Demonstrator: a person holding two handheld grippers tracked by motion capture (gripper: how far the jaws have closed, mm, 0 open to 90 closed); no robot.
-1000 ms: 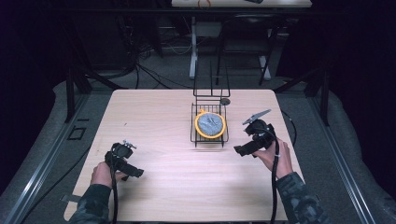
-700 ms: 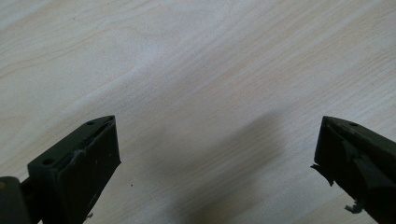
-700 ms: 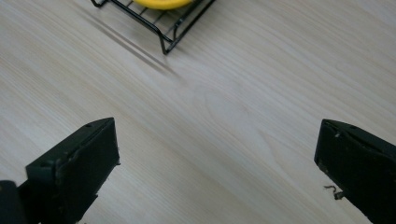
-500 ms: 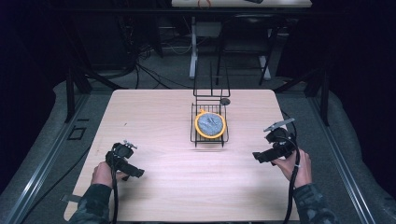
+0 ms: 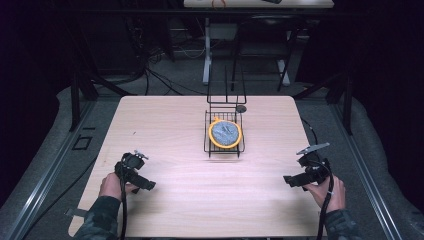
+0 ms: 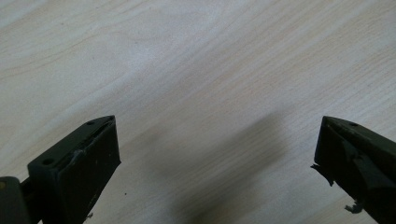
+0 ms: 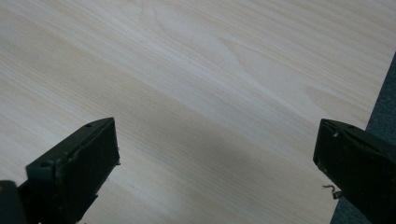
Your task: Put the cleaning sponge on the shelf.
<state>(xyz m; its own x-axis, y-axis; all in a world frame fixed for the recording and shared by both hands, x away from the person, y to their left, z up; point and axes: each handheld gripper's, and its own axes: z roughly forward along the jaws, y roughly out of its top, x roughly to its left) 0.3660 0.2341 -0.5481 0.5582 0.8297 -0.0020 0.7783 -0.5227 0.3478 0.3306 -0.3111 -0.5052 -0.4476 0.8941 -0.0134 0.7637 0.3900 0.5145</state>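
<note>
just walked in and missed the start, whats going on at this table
A person sits at a wooden table with a handheld gripper in each hand. The left gripper and the right gripper both sit low over bare wood near the person's edge, jaws spread wide and holding nothing. In the middle of the table a black wire rack holds an orange-rimmed round dish. Neither gripper is near it.

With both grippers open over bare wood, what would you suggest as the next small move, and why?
Probably bring the right gripper forward and inward toward the black wire rack holding the orange-rimmed grey plate. Both grippers, including the left gripper, are open and empty, and the rack with its plate is what stands on the wooden table to handle.
</note>
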